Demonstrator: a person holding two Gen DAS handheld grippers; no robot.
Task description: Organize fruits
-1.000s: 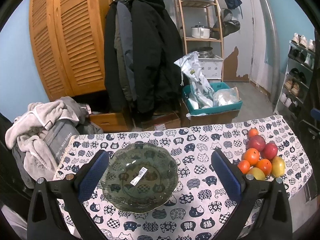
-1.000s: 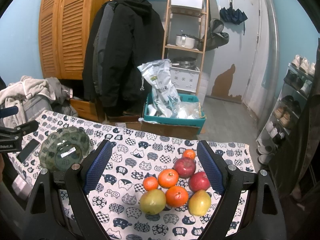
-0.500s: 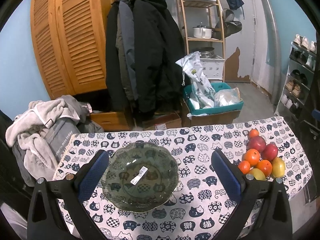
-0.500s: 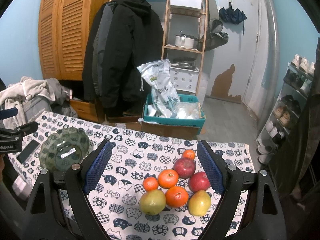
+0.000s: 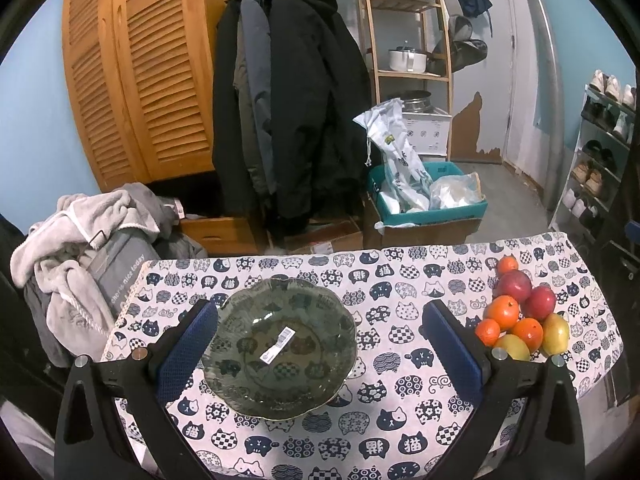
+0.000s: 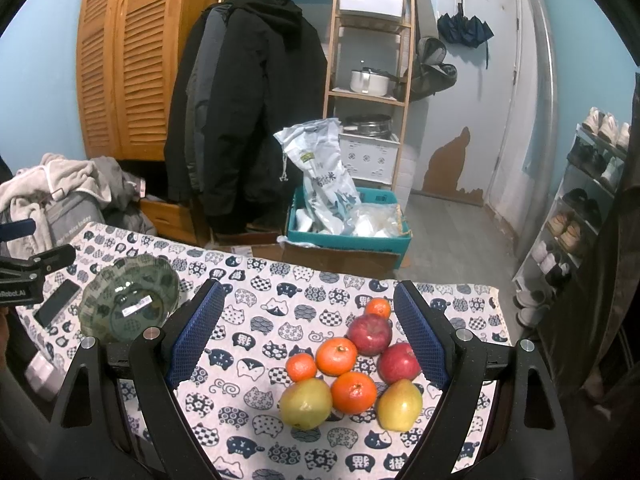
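With my left gripper [image 5: 320, 336] and right gripper [image 6: 308, 328] both spread and empty, the fruits [image 6: 348, 368] sit clustered on the surface [image 6: 256, 320], well apart from the bowl [image 6: 128, 300]; pinching one may roll its touching neighbours off the edge.

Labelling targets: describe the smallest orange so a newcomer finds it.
On the cat-print tablecloth, find the fruit cluster between the right claw's fingers. The target orange sits at its far tip, behind a red apple: smallest, set apart from the other oranges.
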